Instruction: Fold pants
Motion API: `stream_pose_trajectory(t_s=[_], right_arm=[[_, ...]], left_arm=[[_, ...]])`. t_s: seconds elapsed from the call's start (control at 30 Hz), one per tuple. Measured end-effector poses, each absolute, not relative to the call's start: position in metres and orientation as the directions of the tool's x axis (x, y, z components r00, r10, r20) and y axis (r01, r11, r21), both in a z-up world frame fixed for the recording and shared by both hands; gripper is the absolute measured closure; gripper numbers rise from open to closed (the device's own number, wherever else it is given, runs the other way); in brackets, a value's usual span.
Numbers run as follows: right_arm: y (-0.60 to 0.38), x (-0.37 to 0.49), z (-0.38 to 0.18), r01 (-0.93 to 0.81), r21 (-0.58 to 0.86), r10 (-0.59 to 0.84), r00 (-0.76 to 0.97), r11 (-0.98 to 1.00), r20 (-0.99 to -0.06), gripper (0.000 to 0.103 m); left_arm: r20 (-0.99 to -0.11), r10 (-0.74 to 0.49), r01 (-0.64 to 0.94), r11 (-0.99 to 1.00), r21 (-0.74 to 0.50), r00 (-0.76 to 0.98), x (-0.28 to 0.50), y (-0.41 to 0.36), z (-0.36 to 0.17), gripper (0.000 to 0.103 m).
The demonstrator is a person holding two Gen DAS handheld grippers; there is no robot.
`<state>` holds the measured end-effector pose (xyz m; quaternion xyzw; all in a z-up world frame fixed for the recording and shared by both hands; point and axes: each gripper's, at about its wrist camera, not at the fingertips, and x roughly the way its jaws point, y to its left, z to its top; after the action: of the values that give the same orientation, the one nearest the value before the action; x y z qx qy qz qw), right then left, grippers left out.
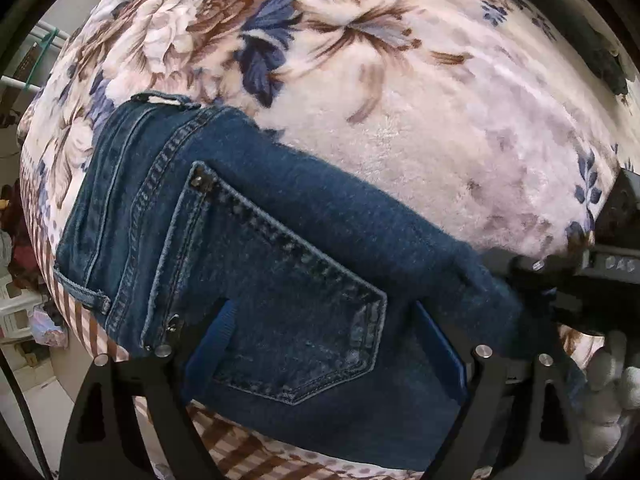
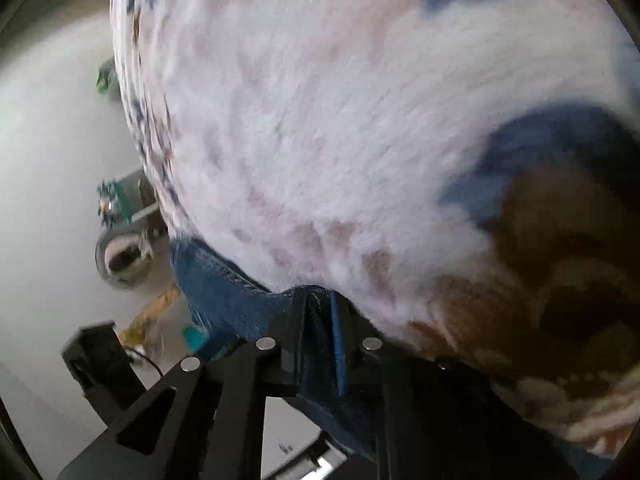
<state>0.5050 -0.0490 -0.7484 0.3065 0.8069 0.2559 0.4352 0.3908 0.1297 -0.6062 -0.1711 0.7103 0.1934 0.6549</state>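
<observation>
Dark blue jeans (image 1: 256,264) lie folded on a floral fleece blanket (image 1: 400,112), back pocket and waistband up, waistband toward the left. My left gripper (image 1: 324,344) is open, its blue-padded fingers (image 1: 214,336) spread wide over the pocket area, holding nothing. My right gripper (image 2: 320,328) is shut on a fold of the jeans (image 2: 224,288). It also shows in the left wrist view (image 1: 532,280), pinching the jeans' right end. The right wrist view is motion-blurred.
The blanket's edge runs along the left in the left wrist view, with a white rail and green hanger (image 1: 44,52) beyond. In the right wrist view, floor clutter, a round metal object (image 2: 124,256), lies left of the bed edge.
</observation>
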Motion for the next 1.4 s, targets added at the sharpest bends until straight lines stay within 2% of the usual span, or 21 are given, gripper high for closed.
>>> stream_pose_trajectory(t_s=[0.07, 0.17, 0.23, 0.3, 0.33, 0.4, 0.43, 0.57, 0.67, 0.73, 0.77, 0.8, 0.9, 1.03, 1.2, 1.4], right_arm=[[-0.061, 0.505, -0.746, 0.323, 0.679, 0.747, -0.391, 0.659, -0.538, 0.092], [-0.062, 0.500, -0.744, 0.307, 0.686, 0.746, -0.379, 0.659, -0.547, 0.091], [-0.062, 0.502, -0.739, 0.286, 0.693, 0.742, -0.382, 0.662, -0.551, 0.086], [-0.071, 0.509, -0.722, 0.198, 0.680, 0.699, -0.346, 0.706, -0.626, 0.081], [-0.076, 0.512, -0.710, 0.162, 0.667, 0.679, -0.311, 0.727, -0.664, 0.077], [-0.097, 0.517, -0.692, 0.134, 0.655, 0.666, -0.245, 0.743, -0.705, 0.054], [-0.105, 0.515, -0.681, 0.134, 0.665, 0.677, -0.216, 0.735, -0.704, 0.051], [-0.101, 0.497, -0.675, 0.058, 0.671, 0.652, -0.312, 0.739, -0.691, 0.051], [-0.079, 0.484, -0.686, -0.074, 0.568, 0.513, -0.346, 0.820, -0.785, 0.051], [-0.075, 0.480, -0.686, -0.097, 0.559, 0.506, -0.319, 0.823, -0.801, 0.053], [-0.075, 0.478, -0.680, -0.103, 0.561, 0.513, -0.296, 0.822, -0.806, 0.064], [-0.074, 0.474, -0.673, -0.117, 0.575, 0.529, -0.278, 0.810, -0.801, 0.081], [-0.067, 0.461, -0.655, -0.178, 0.559, 0.520, -0.224, 0.810, -0.824, 0.091], [-0.070, 0.438, -0.635, -0.267, 0.551, 0.527, -0.159, 0.791, -0.835, 0.095], [-0.067, 0.403, -0.619, -0.355, 0.602, 0.593, -0.148, 0.715, -0.792, 0.096], [-0.059, 0.381, -0.622, -0.374, 0.667, 0.645, -0.202, 0.645, -0.737, 0.096]], left_arm=[[-0.996, 0.012, -0.494, 0.868, 0.054, -0.088, 0.386, 0.129, -0.608, 0.014], [-0.996, 0.017, -0.482, 0.874, 0.055, -0.083, 0.378, 0.129, -0.609, 0.014], [-0.997, 0.021, -0.470, 0.881, 0.052, -0.070, 0.374, 0.126, -0.605, 0.014], [-0.999, 0.043, -0.451, 0.891, 0.054, -0.033, 0.369, 0.121, -0.596, 0.014], [-0.998, 0.057, -0.442, 0.895, 0.059, -0.017, 0.367, 0.119, -0.593, 0.014], [-0.997, 0.071, -0.422, 0.905, 0.058, 0.015, 0.364, 0.114, -0.588, 0.014], [-0.997, 0.069, -0.413, 0.909, 0.053, 0.026, 0.362, 0.112, -0.588, 0.014], [-0.998, 0.059, -0.400, 0.915, 0.048, 0.016, 0.356, 0.105, -0.595, 0.014], [-0.999, 0.037, -0.416, 0.909, 0.029, 0.012, 0.352, 0.105, -0.600, 0.014], [-1.000, 0.004, -0.432, 0.902, -0.002, 0.013, 0.352, 0.107, -0.601, 0.014], [-1.000, -0.010, -0.440, 0.898, -0.015, 0.015, 0.354, 0.116, -0.600, 0.014], [-0.999, -0.039, -0.459, 0.888, -0.041, 0.013, 0.355, 0.118, -0.599, 0.014], [-0.994, -0.113, -0.511, 0.854, -0.100, 0.006, 0.361, 0.128, -0.599, 0.014], [-0.985, -0.173, -0.545, 0.826, -0.145, 0.000, 0.376, 0.131, -0.598, 0.014], [-0.958, -0.274, -0.576, 0.798, -0.177, -0.084, 0.406, 0.126, -0.623, 0.014], [-0.947, -0.264, -0.597, 0.795, -0.107, -0.183, 0.417, 0.103, -0.645, 0.014]])
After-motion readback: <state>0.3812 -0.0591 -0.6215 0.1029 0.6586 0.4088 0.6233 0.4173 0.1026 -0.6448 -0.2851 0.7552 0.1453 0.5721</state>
